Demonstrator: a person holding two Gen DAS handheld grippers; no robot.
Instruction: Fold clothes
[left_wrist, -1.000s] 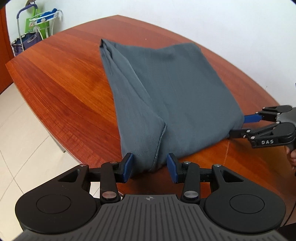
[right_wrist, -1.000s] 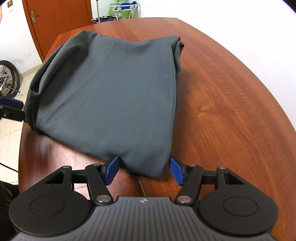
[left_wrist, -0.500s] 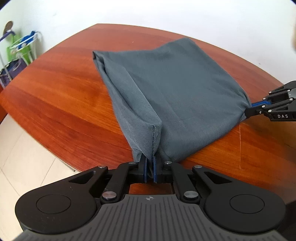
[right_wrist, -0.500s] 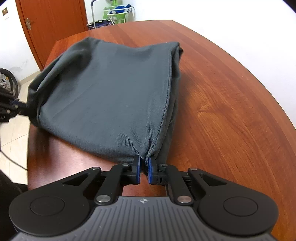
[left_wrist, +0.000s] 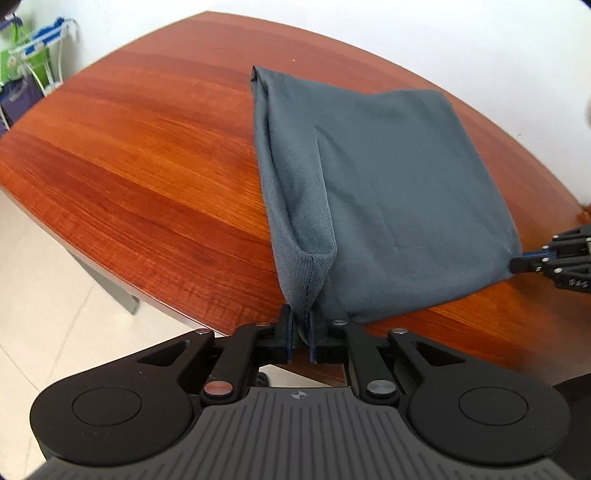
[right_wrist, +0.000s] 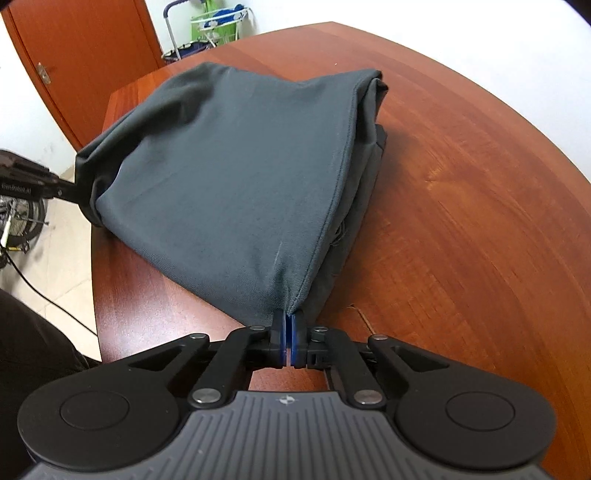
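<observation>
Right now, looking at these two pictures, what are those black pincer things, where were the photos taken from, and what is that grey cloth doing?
No robot arm here: a person holds one hand-held gripper in each hand, each with a camera looking along its fingers. One picture is from the left gripper, the other from the right gripper. On the wooden table lies a grey garment, partly folded. Each gripper pinches a near corner of it, though the left jaws are opening slightly. Each picture also shows the other gripper at its edge.
</observation>
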